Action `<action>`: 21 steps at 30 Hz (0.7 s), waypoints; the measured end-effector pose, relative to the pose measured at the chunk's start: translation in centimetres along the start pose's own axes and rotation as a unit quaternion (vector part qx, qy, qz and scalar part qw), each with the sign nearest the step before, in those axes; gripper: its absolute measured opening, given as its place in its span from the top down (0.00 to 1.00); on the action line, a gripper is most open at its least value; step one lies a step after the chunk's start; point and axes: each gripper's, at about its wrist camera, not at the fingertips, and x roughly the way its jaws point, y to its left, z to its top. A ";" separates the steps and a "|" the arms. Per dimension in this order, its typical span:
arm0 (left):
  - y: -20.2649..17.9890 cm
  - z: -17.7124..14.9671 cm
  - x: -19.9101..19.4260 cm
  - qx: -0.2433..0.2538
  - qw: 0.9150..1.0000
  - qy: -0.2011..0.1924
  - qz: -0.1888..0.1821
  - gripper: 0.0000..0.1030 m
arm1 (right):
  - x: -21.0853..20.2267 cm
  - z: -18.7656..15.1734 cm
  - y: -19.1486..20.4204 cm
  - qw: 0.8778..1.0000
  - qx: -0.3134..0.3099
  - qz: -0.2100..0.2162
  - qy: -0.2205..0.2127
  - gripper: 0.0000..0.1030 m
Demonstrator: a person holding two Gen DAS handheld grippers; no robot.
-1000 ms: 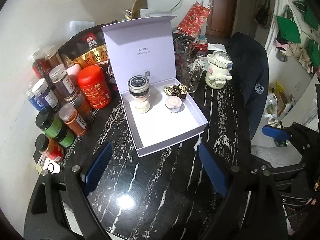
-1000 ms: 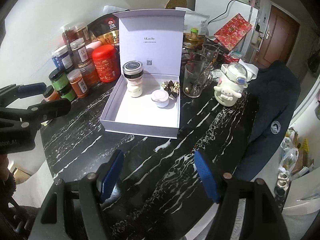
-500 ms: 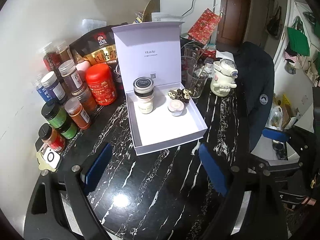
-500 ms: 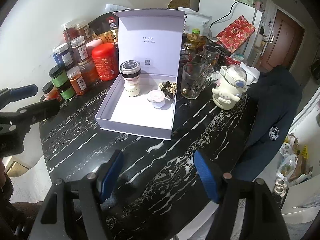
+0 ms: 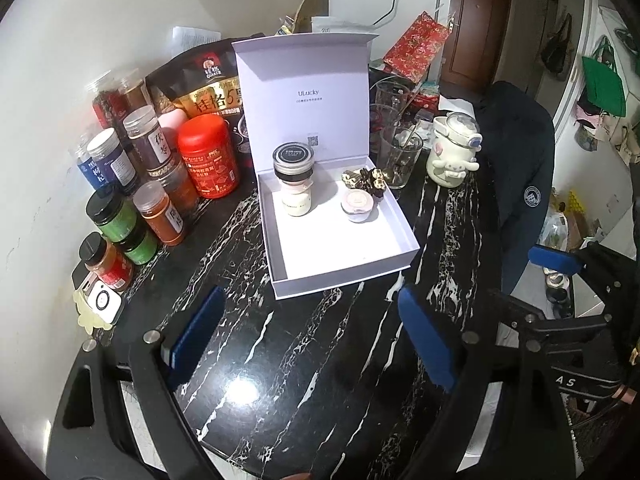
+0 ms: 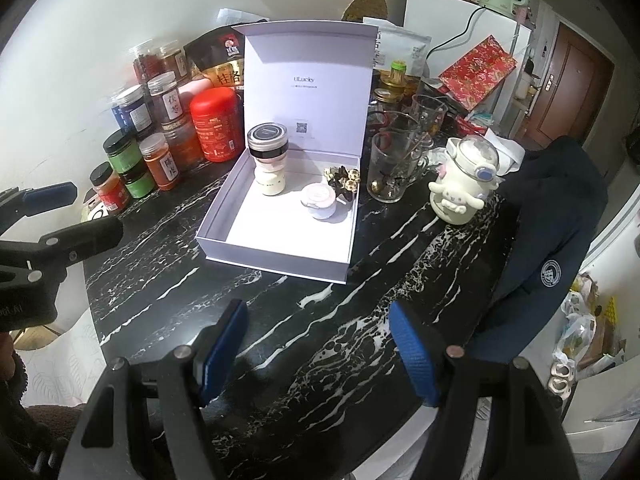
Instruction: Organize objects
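Jar [image 5: 293,178] in white box [image 5: 400,220] looks glassy, slick, breakable, grab below black lid; left gripper [image 5: 308,336] and right gripper [image 6: 320,344] both wide, empty.

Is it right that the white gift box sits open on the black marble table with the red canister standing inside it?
Not quite. The white gift box does sit open on the black marble table, but the red canister stands outside it, beside its left wall among the spice jars, as the right wrist view shows.
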 end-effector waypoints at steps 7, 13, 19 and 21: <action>0.2 -0.4 -0.2 0.001 1.000 0.002 0.003 0.14 | -0.1 0.0 0.3 1.000 0.000 -0.001 -0.001 0.28; 0.6 -0.8 -0.3 -0.004 1.000 0.006 0.004 0.14 | -0.1 -0.1 0.6 1.000 -0.003 -0.001 0.000 0.28; 0.8 -0.9 -0.3 -0.003 1.000 0.007 0.012 0.14 | -0.2 -0.1 0.9 1.000 -0.006 -0.003 0.000 0.28; 0.8 -1.0 -0.3 -0.005 1.000 0.008 0.010 0.14 | -0.2 -0.1 0.9 1.000 -0.006 -0.004 0.000 0.28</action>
